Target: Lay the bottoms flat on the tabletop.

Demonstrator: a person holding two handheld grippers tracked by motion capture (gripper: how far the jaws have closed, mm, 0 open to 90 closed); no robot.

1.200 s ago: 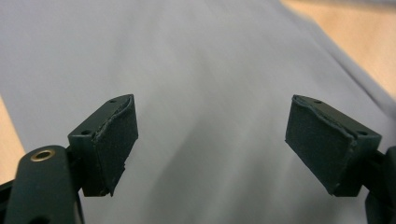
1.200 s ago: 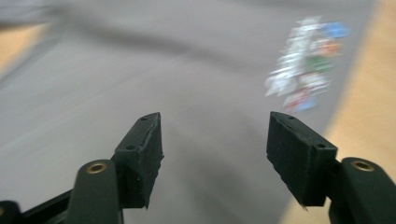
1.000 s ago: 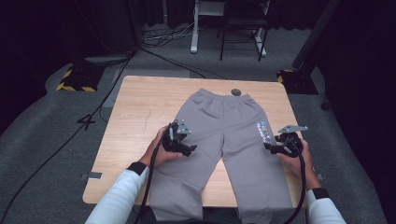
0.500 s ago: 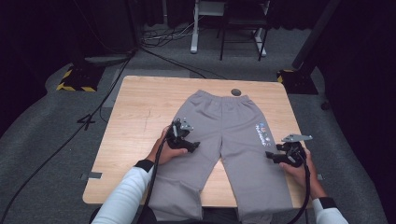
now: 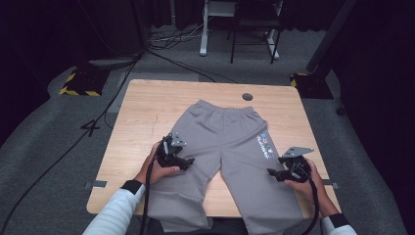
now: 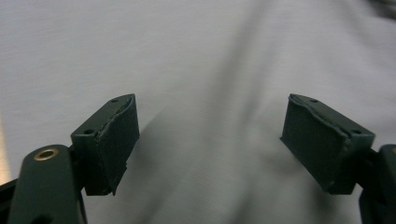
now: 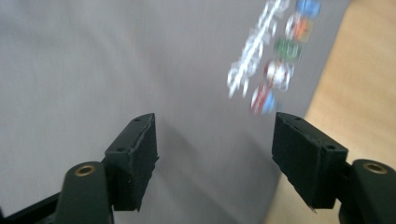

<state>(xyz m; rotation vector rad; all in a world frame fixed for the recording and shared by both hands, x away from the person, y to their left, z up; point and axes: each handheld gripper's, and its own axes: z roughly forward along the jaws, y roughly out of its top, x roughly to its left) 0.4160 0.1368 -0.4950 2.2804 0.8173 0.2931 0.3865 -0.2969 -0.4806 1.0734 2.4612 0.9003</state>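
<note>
A pair of grey trousers [image 5: 230, 152] lies flat on a light wooden bench [image 5: 142, 117]. Its long axis runs from the near edge to the far edge: the two legs point toward the person, their ends hanging over the near edge, and the elastic waistband points away, toward the far edge.

Nearest, two forearms in white sleeves reach in. The right gripper [image 5: 272, 172] sits over the outer part of the right-hand leg, close to the bench's near right corner. Its fingers [image 7: 135, 158] are wide apart and hold nothing, with grey cloth and a strip of bare wood between them. A small colourful printed logo [image 5: 265, 146] lies just beyond it.

Slightly farther in, the left gripper [image 5: 187, 164] hovers over the left-hand leg. Its fingers [image 6: 112, 140] are also spread wide and empty, with smooth grey cloth below.

Past the waistband, a small dark round hole [image 5: 247, 96] marks the bench.
</note>
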